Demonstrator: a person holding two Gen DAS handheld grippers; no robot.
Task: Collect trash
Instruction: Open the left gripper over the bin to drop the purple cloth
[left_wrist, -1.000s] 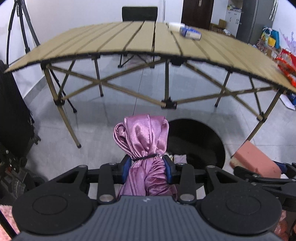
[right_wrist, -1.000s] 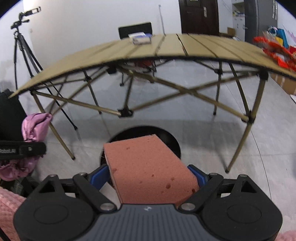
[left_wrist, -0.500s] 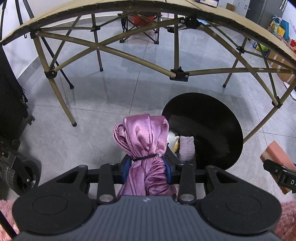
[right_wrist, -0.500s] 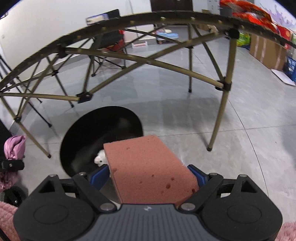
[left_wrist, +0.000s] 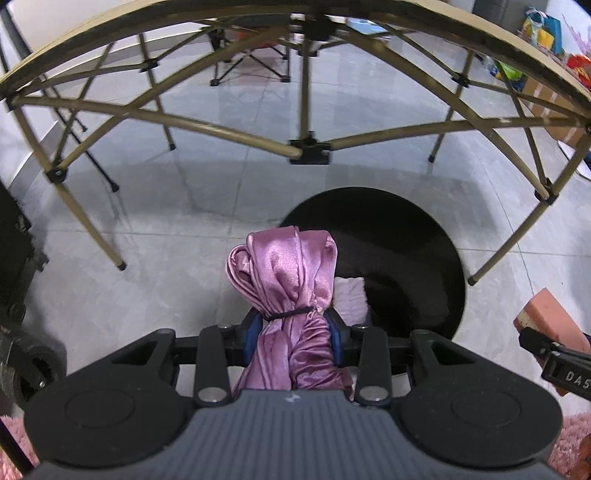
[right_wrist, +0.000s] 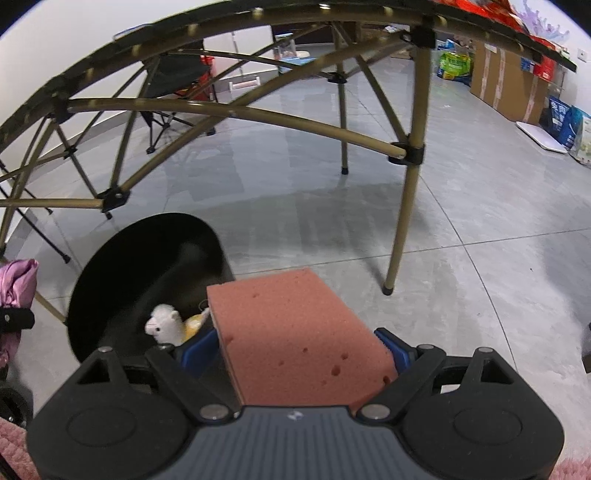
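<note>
One black bin (left_wrist: 402, 258) sits on the floor under the desk (right_wrist: 417, 110), ahead of and below both tongs, and the drop turns on that. The left tongs (left_wrist: 295, 328) look nearer its opening, clamped on one pink satin bundle (left_wrist: 291, 280), long axis pointing forward. The right tongs (right_wrist: 295, 350) grip one sponge (right_wrist: 295, 328), just right of the rim. Inside: one toy llama (right_wrist: 164, 325).
</note>
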